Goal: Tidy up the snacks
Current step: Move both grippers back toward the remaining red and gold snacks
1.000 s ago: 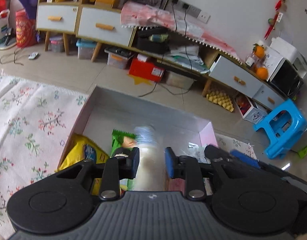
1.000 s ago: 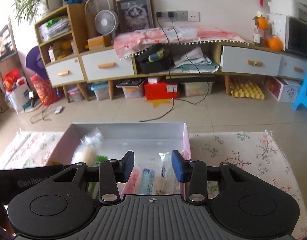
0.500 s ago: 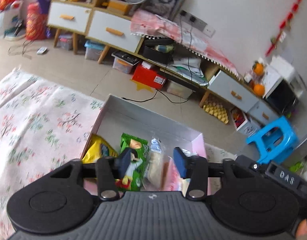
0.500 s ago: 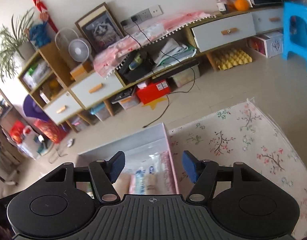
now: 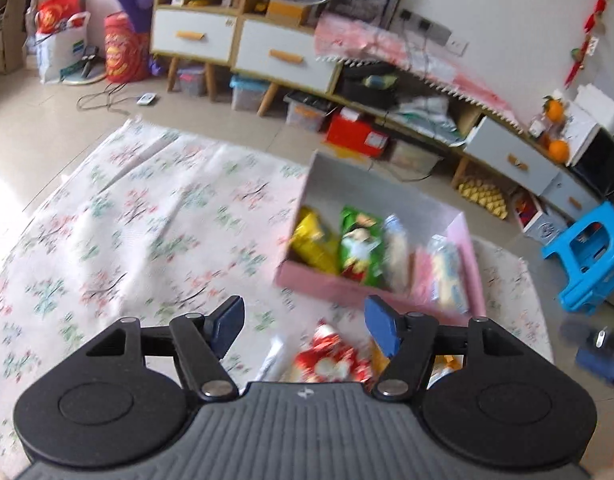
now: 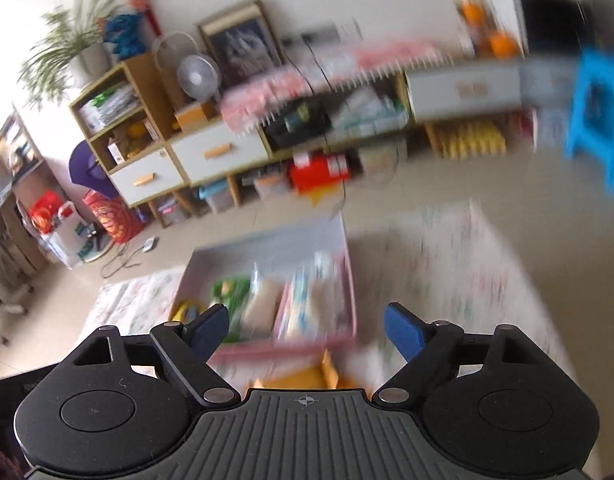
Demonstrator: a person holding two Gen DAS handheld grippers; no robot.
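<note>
The left tongs [image 5: 305,326] stand wide apart with nothing between their blue pads, hovering above a floral-patterned cloth [image 5: 147,216] that covers the surface. Just beyond them sits a shallow pink cardboard box [image 5: 323,286] with a pale grey inside. In it, packets stand side by side: a yellow snack bag [image 5: 313,242] at the left, a green snack bag [image 5: 359,246] touching it, then a clear packet of pale snacks [image 5: 397,246] and pink-and-white packets [image 5: 445,272] at the right. Near the left tongs, outside the box, lies a red-and-white wrapped snack [image 5: 331,356]. The right tongs [image 6: 307,332] are also spread wide and hold nothing; their view is blurred, with the same box [image 6: 349,280] ahead and an orange packet [image 6: 303,376] below them.
</note>
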